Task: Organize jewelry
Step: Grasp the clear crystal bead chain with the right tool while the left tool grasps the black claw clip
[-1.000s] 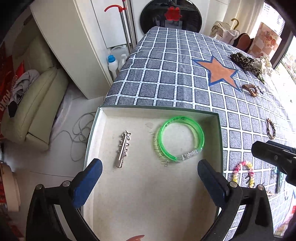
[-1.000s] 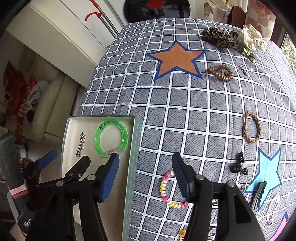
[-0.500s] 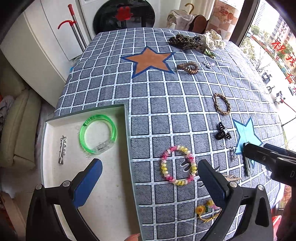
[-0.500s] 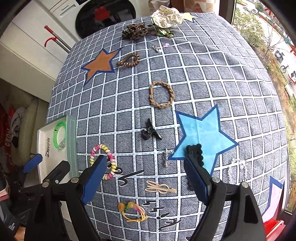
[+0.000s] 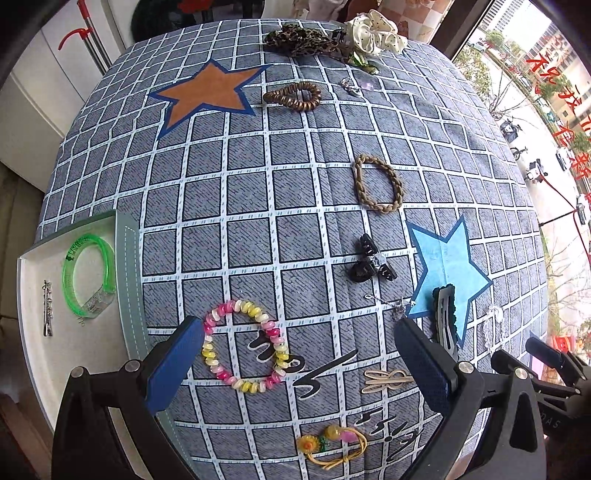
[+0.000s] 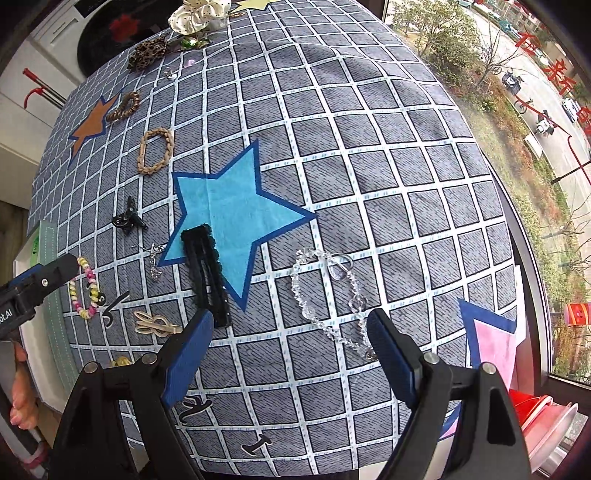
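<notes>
A white tray (image 5: 125,280) at the table's left edge holds a green bangle (image 5: 88,275) and a silver hair clip (image 5: 47,314). My left gripper (image 5: 299,365) is open and empty above a pink-and-yellow bead bracelet (image 5: 243,350) and a gold clip (image 5: 388,380). My right gripper (image 6: 291,354) is open and empty over the cloth, between a black hair clip (image 6: 207,273) and a clear crystal bracelet (image 6: 328,299). A black claw clip (image 5: 371,260), a braided tan bracelet (image 5: 376,182) and a brown coil tie (image 5: 293,96) lie farther out.
The checked blue cloth (image 5: 258,206) covers the table. A leopard scrunchie (image 5: 299,40) and a white scrunchie (image 5: 376,31) lie at the far edge. A yellow flower tie (image 5: 332,443) lies near the front. A window runs along the right side (image 6: 535,110).
Both grippers swung right, away from the tray and out over the cloth. The left now hangs over the bead bracelet, the right over the black clip and crystal bracelet. Both stayed open.
</notes>
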`<state>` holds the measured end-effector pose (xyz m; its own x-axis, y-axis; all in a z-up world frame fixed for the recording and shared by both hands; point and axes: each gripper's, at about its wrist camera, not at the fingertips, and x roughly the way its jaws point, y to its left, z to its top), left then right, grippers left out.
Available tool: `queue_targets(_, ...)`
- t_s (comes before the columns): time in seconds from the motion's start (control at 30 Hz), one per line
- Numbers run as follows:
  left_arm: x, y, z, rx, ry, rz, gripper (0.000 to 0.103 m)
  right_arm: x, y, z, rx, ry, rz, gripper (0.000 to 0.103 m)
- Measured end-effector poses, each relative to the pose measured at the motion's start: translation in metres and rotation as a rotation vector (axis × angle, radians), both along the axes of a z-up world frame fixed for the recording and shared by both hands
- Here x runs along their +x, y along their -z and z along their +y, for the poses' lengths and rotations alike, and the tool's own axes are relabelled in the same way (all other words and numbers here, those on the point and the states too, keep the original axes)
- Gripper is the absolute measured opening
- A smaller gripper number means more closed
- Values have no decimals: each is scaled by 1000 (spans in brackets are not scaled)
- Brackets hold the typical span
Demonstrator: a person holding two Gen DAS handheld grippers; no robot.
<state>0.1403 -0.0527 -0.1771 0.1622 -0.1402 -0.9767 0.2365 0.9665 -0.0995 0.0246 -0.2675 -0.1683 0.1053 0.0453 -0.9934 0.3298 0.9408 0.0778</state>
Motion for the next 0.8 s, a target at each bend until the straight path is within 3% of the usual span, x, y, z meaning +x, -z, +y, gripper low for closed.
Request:
queue_targets(0.4, 12, 29, -26, 15, -31, 53, 103, -36, 25, -42, -42, -39, 35, 87)
queue_targets(0.8, 32, 50, -45, 43, -28, 40, 102, -46, 45, -38, -63, -126, 33, 87)
